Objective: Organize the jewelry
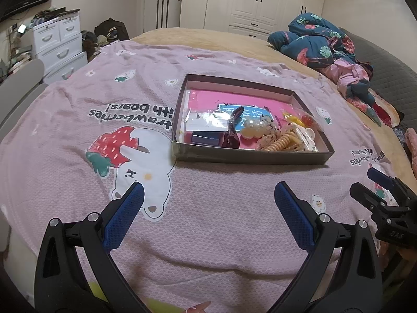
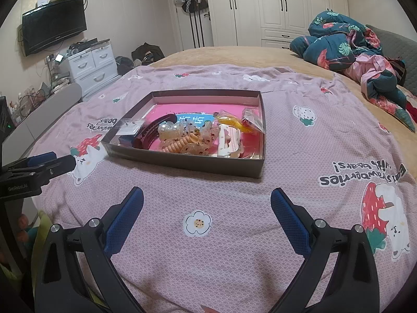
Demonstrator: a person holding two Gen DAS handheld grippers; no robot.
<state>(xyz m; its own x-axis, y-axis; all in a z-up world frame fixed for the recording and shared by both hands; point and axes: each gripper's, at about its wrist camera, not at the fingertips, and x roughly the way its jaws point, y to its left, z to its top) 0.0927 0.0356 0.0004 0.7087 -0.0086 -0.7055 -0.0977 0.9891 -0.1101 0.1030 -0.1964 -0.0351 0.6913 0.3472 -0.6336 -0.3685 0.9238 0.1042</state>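
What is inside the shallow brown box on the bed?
The box holds a dark red hair clip, a pearl piece, a coiled hair tie, a white claw clip and small plastic bags. These cover much of the pink lining.

Wall television (image 2: 54, 23), rumpled floral quilt (image 2: 349, 49)

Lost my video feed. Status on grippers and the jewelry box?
Left gripper open, empty, short of the box. Right gripper open, empty, also short. Hair clips piled inside the box. Nothing in the way.
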